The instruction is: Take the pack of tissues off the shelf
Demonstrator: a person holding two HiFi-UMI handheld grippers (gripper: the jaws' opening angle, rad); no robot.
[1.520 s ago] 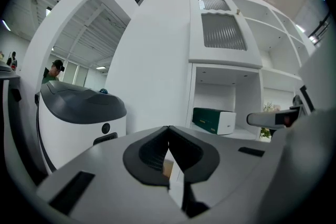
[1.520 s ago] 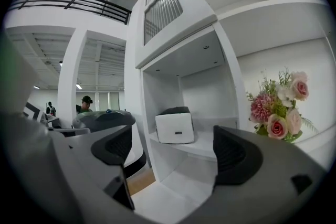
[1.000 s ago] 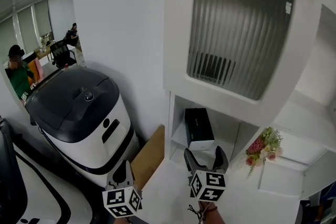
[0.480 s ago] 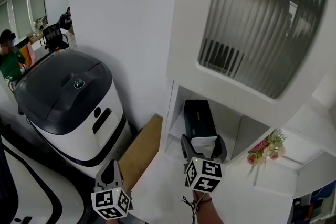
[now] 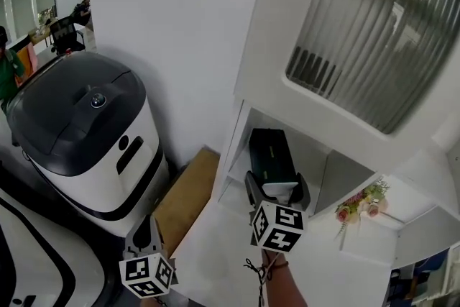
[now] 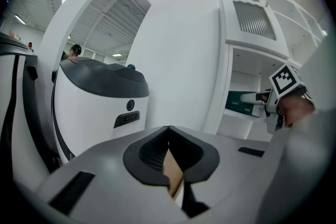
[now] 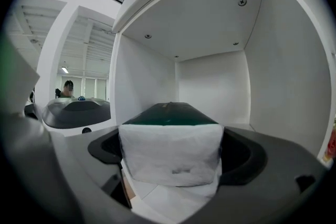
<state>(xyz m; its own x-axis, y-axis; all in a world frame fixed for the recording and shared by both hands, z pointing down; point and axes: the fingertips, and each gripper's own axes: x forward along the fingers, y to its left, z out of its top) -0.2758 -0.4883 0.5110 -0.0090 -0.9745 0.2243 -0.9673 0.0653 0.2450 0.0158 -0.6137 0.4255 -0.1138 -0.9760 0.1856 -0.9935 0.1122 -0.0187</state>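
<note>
Right gripper [image 5: 277,188] opening around boxy tissue pack [image 5: 269,154], soft white end, glossy green top; left gripper [image 6: 168,130] closed.

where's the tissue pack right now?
Head view, lower centre-right: the tissue pack lies in the open shelf compartment under the ribbed door, its white end between the right gripper's opening jaws.

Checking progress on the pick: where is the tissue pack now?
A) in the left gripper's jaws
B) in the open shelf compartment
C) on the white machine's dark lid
B: the tissue pack lies in the shelf compartment, between the right gripper's opening jaws.
</note>
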